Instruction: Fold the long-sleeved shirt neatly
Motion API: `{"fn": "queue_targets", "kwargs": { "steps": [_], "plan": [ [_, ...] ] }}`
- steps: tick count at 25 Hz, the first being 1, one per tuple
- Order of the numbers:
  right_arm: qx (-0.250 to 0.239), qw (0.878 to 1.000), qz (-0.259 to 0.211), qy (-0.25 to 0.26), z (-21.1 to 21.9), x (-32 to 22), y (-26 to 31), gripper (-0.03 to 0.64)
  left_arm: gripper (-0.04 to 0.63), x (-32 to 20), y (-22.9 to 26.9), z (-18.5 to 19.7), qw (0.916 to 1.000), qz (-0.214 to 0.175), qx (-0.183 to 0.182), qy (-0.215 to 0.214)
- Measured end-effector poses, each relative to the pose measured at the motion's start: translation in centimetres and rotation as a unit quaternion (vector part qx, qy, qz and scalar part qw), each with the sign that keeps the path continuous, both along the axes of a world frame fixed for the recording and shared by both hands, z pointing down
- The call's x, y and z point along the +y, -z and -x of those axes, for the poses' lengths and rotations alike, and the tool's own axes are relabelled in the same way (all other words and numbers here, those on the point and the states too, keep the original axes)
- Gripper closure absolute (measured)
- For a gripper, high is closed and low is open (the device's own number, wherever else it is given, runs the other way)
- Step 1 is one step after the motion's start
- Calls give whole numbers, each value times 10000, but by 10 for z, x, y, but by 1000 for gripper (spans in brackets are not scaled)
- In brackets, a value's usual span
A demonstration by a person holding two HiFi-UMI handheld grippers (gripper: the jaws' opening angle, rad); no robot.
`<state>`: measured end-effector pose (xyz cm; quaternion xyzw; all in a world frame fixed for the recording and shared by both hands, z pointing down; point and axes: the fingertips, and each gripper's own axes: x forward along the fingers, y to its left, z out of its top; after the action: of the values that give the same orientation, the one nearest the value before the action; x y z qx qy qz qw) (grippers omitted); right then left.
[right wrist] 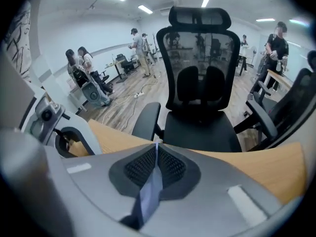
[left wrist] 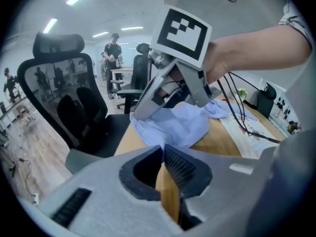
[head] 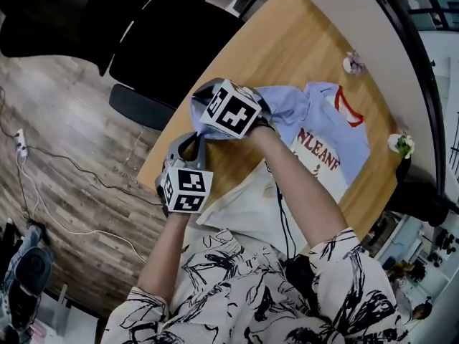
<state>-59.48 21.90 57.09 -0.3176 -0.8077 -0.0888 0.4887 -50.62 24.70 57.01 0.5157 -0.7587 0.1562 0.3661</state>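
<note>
The light blue long-sleeved shirt (head: pixel 326 131) lay across the wooden table (head: pixel 301 41) with its red-lettered front up. The end by the table's edge was bunched and raised. The right gripper (right wrist: pixel 155 149) had its jaws together on a fold of blue cloth running down between the pads. Just beside it, the left gripper (left wrist: pixel 163 148) had its jaws closed on the shirt's edge, pinched only at the tips. A black office chair (right wrist: pixel 200 83) stood beyond the table.

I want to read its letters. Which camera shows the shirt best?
Head view: the shirt shows front and letters. Left gripper view shows a bunched part; right gripper view only a sliver between its jaws.
</note>
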Motion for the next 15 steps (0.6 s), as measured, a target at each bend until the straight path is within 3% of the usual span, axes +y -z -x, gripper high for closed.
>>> {"fn": "queue_targets", "kwargs": {
  "steps": [5, 10, 15],
  "plan": [
    [-978, 9920, 598, -527, 51, 0, 79, 594, 571, 11, 71, 56, 9947, -320, -775, 589],
    [-1779, 9766, 950, -752, 83, -16, 166, 594, 571, -1, 157, 95, 9828, -635, -1553, 767],
    [-2260, 9614, 1341, -817, 101, -9, 229, 594, 569, 16, 216, 118, 9678, -687, -2149, 1114]
  ]
}}
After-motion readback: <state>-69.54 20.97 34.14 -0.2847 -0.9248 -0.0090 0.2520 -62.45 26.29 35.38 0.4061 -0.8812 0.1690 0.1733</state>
